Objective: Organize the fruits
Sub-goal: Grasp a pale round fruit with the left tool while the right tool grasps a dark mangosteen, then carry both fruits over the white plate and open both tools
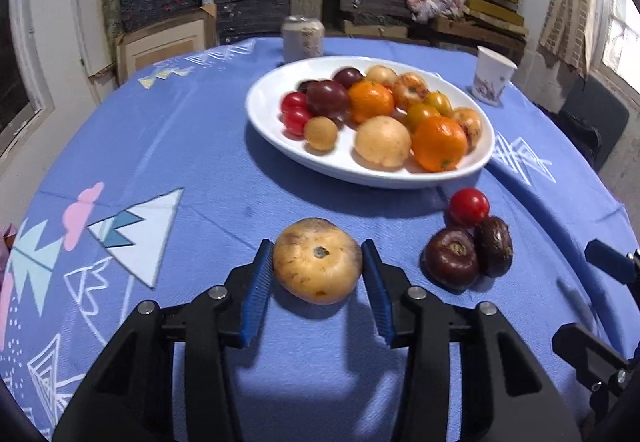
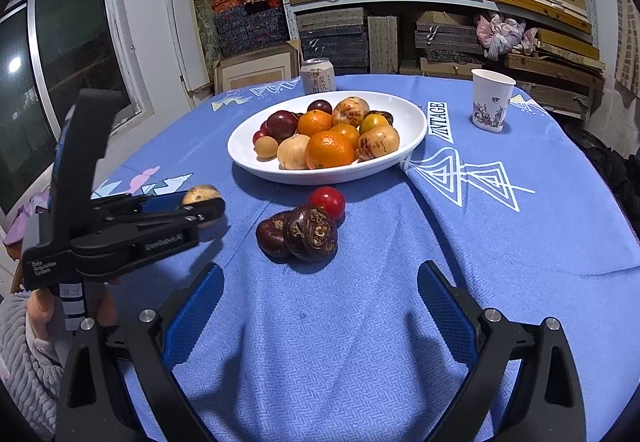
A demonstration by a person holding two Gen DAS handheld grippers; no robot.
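Observation:
A tan round fruit (image 1: 318,260) lies on the blue tablecloth between the blue pads of my left gripper (image 1: 318,256), which touch or nearly touch its sides. The fruit also shows in the right wrist view (image 2: 200,194) inside the left gripper (image 2: 200,208). A white oval plate (image 1: 268,114) holds oranges, dark plums, cherry tomatoes and tan fruits. Two dark brown fruits (image 1: 468,256) and a red cherry tomato (image 1: 469,207) lie loose to the right. My right gripper (image 2: 320,282) is open and empty, just short of the two dark fruits (image 2: 306,232) and the tomato (image 2: 327,202).
A drink can (image 1: 303,38) stands behind the plate. A paper cup (image 1: 491,76) stands at the far right of the table. Shelves stacked with boxes fill the back wall. The round table's edge curves away at left and right.

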